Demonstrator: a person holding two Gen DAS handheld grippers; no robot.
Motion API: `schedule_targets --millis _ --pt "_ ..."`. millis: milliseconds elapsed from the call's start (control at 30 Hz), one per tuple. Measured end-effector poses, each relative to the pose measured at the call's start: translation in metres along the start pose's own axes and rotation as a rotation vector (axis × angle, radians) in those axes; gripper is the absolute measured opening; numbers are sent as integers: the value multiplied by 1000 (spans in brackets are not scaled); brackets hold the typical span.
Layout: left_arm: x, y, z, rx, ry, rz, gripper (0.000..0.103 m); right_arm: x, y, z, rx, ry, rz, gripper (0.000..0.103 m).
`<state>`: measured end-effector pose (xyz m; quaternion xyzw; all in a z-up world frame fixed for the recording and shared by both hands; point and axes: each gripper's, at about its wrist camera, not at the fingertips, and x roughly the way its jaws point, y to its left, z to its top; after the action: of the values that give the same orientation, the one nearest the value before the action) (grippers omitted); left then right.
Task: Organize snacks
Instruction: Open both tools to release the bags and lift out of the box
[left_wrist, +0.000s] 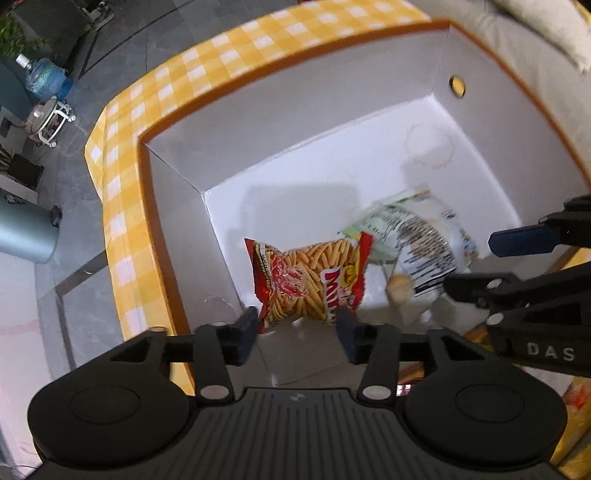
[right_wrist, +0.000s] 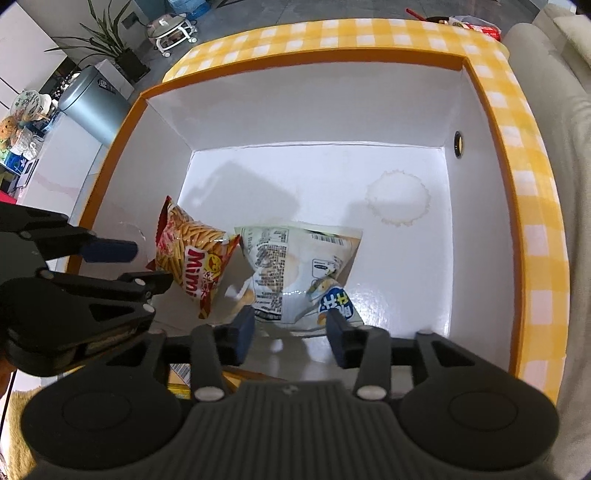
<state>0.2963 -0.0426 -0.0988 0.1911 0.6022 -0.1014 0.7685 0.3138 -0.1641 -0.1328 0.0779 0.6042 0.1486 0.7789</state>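
Observation:
A deep box (left_wrist: 295, 122) (right_wrist: 314, 110) with white inner walls, an orange rim and a yellow checked outside fills both views. Two snack bags are inside it. The red Mimi bag of sticks (left_wrist: 310, 280) (right_wrist: 192, 254) leans near the left wall. A white bag with black print (left_wrist: 417, 251) (right_wrist: 295, 269) is right beside it, and it looks blurred in the left wrist view. My left gripper (left_wrist: 297, 334) (right_wrist: 151, 263) hangs open just above the red bag, its pads off it. My right gripper (right_wrist: 291, 332) (left_wrist: 469, 264) is open over the white bag, not pressing it.
The box floor carries a round stain ring (right_wrist: 399, 199), and its right wall has a small hole (right_wrist: 458, 144). Outside stand a grey bin (right_wrist: 92, 107) (left_wrist: 22, 232), a water jug (left_wrist: 44, 79), a potted plant (right_wrist: 110, 44) and a pale cushion (right_wrist: 554, 55).

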Motion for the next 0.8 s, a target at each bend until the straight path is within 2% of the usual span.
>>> schedule_targets --millis 33,133,300,467,633,800 --pt "-5 1 -2 -11 -17 -15 70 -3 0 0 4 -3 -8 52" --pt "-20 2 -9 -15 -63 -20 70 -18 4 -3 10 -36 -28 52" --pt "-52 5 -24 -47 -171 -34 73 -55 12 -14 12 -150 -64 53" --pt "-81 6 -45 -84 -246 -55 73 -85 18 -36 26 -228 -63 53" --pt "-102 5 -69 -114 -299 -53 73 -107 26 -59 32 -267 -27 56" --pt "-118 9 -93 -155 -343 -55 73 -125 44 -85 -27 -303 -24 60"
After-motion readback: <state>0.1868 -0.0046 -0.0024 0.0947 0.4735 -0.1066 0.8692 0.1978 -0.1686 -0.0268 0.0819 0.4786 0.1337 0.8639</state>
